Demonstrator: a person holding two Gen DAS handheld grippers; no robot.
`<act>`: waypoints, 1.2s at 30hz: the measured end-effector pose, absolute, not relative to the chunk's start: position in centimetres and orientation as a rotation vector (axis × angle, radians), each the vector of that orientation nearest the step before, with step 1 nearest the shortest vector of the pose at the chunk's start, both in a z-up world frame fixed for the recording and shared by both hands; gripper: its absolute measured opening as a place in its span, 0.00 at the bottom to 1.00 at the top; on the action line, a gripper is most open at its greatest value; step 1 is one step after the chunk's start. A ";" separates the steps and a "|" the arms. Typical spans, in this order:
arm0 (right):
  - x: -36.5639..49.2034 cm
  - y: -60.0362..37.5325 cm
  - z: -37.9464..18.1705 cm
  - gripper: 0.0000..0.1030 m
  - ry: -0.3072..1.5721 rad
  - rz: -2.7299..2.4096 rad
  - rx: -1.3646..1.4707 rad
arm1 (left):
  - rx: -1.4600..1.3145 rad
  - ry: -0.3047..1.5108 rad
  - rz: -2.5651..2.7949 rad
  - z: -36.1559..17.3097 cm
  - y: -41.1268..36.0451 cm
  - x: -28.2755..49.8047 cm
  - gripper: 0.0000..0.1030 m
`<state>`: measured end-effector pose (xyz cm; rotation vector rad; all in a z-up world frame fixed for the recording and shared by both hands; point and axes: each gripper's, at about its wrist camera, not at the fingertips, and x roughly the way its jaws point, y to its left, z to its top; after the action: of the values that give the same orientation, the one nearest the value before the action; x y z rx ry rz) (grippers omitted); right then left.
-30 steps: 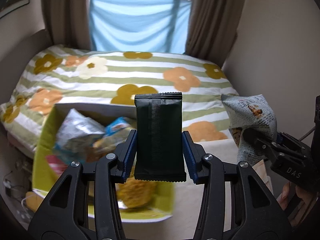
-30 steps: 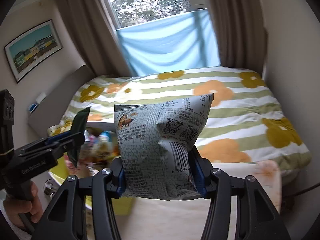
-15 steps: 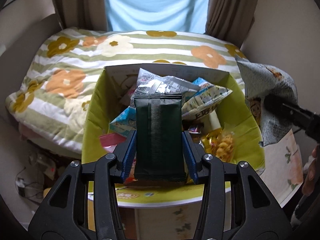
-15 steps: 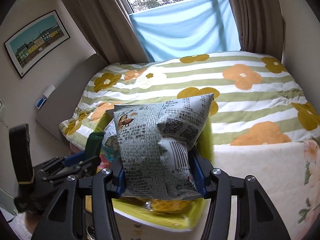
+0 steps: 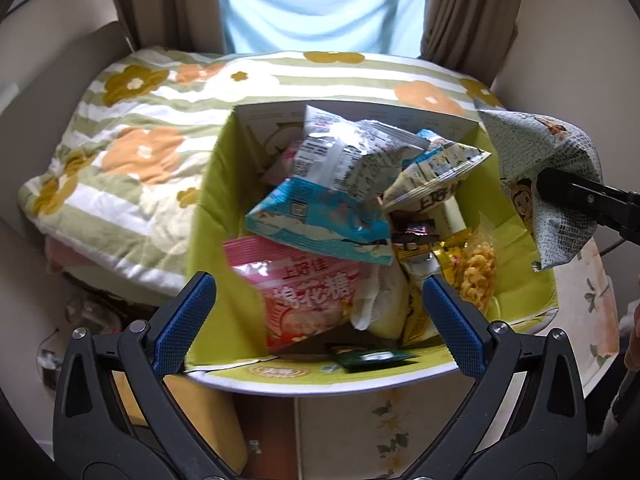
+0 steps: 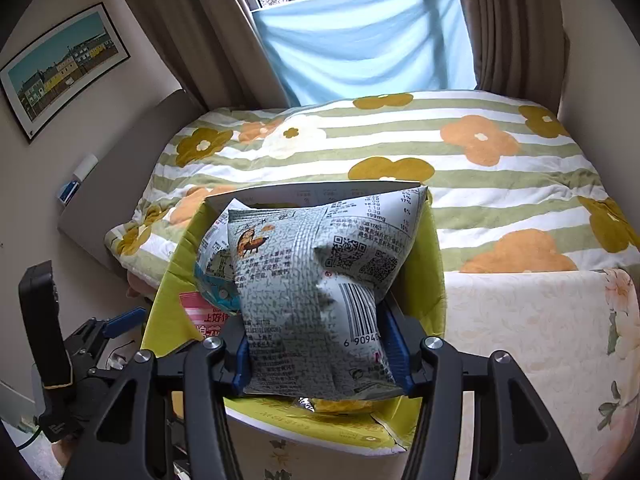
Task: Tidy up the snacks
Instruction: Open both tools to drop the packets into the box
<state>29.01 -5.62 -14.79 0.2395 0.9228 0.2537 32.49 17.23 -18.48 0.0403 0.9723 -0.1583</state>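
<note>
A yellow-green cardboard box (image 5: pixel 212 184) holds several snack bags, among them a pink bag (image 5: pixel 304 296) and a blue one (image 5: pixel 320 220). My left gripper (image 5: pixel 318 320) is open and empty over the box's near edge. A dark green packet (image 5: pixel 372 357) lies blurred at the near wall below it. My right gripper (image 6: pixel 322 356) is shut on a grey printed snack bag (image 6: pixel 316 292) and holds it over the box (image 6: pixel 168 292). That bag also shows in the left wrist view (image 5: pixel 548 184) at the box's right side.
The box stands on a floral-covered surface (image 6: pixel 532 344) beside a bed with a striped flower quilt (image 6: pixel 460 152). Curtains and a blue cloth (image 6: pixel 360 40) hang behind. A framed picture (image 6: pixel 60 64) hangs on the left wall.
My left gripper opened and let go of the dark green packet, which dropped into the box. Both grippers moved closer over the box; the right still holds its bag.
</note>
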 end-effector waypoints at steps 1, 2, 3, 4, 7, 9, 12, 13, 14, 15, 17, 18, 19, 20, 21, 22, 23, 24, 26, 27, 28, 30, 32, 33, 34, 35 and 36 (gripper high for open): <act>29.0 -5.4 -14.8 0.49 0.927 0.264 0.240 | 0.044 0.971 -0.156 -18.3 17.2 32.5 0.99; 29.3 -5.0 -14.8 0.49 0.935 0.280 0.236 | 0.045 0.971 -0.154 -18.2 17.3 32.5 0.99; 29.5 -4.6 -14.9 0.49 0.944 0.297 0.230 | 0.047 0.971 -0.150 -18.2 17.3 32.4 0.99; 29.7 -4.1 -15.0 0.50 0.952 0.314 0.226 | 0.046 0.973 -0.150 -18.2 17.4 32.5 0.99; 30.3 -3.1 -15.9 0.77 0.995 0.347 0.231 | 0.043 0.987 -0.151 -18.4 17.6 32.5 0.99; 30.0 -2.9 -16.1 0.83 0.991 0.322 0.229 | 0.047 0.994 -0.151 -18.6 17.5 32.3 0.99; 29.4 -2.9 -16.1 0.86 0.987 0.257 0.174 | 0.053 1.002 -0.156 -18.8 17.5 32.1 0.99; 29.3 -3.0 -16.2 0.90 0.989 0.228 0.155 | 0.055 1.003 -0.161 -18.9 17.5 32.0 0.99; 29.2 -3.1 -16.2 0.91 0.987 0.211 0.148 | 0.058 1.004 -0.160 -18.9 17.5 32.0 0.99; 29.0 -3.3 -16.3 0.91 0.986 0.200 0.149 | 0.059 1.004 -0.163 -18.9 17.4 31.9 0.99; 28.8 -3.8 -16.2 0.91 0.982 0.185 0.165 | 0.059 1.006 -0.172 -18.9 17.4 31.9 0.99; 28.5 -4.0 -16.2 0.91 0.979 0.172 0.170 | 0.062 1.005 -0.174 -18.8 17.3 31.8 0.99; 28.3 -4.1 -16.1 0.91 0.976 0.165 0.172 | 0.065 1.002 -0.174 -18.7 17.3 31.7 0.99; 28.1 -4.2 -15.9 0.91 0.971 0.159 0.172 | 0.070 0.994 -0.175 -18.5 17.2 31.4 0.99; 27.8 -4.4 -15.8 0.91 0.966 0.151 0.167 | 0.075 0.985 -0.173 -18.1 17.1 31.2 0.99; 27.7 -4.6 -15.6 0.91 0.961 0.146 0.161 | 0.078 0.976 -0.168 -17.8 17.1 30.9 0.99; 27.3 -4.9 -15.3 0.91 0.950 0.140 0.157 | 0.081 0.967 -0.165 -17.4 17.0 30.6 0.99; 26.9 -5.0 -14.9 0.91 0.938 0.135 0.155 | 0.081 0.958 -0.163 -17.0 16.9 30.3 0.99; 25.9 -5.7 -13.9 0.91 0.908 0.133 0.162 | 0.077 0.932 -0.162 -15.7 16.5 29.3 0.99; 25.5 -6.0 -13.4 0.91 0.895 0.134 0.165 | 0.075 0.912 -0.164 -14.8 16.1 28.7 0.99; 25.0 -6.3 -12.9 0.91 0.881 0.134 0.163 | 0.075 0.896 -0.163 -14.1 15.8 28.4 0.99; 23.9 -7.1 -11.5 0.91 0.842 0.130 0.148 | 0.074 0.844 -0.157 -12.2 14.8 27.1 0.99; 22.3 -8.4 -9.6 0.91 0.786 0.115 0.117 | 0.067 0.795 -0.148 -10.4 13.8 25.8 0.99; 21.5 -9.0 -8.9 0.91 0.761 0.108 0.100 | 0.061 0.775 -0.142 -9.6 13.3 25.3 0.99; 20.7 -9.7 -8.1 0.91 0.737 0.098 0.082 | 0.051 0.754 -0.137 -8.7 12.8 24.5 0.99; 19.9 -10.4 -7.4 0.91 0.716 0.086 0.068 | 0.036 0.729 -0.138 -7.7 12.2 23.4 0.99; 18.9 -11.1 -6.7 0.91 0.695 0.075 0.056 | 0.020 0.705 -0.140 -6.8 11.6 22.4 0.99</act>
<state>18.90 -11.07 -6.69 0.0560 0.6954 0.0747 22.35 11.64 -6.79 0.0205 0.7048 -0.1404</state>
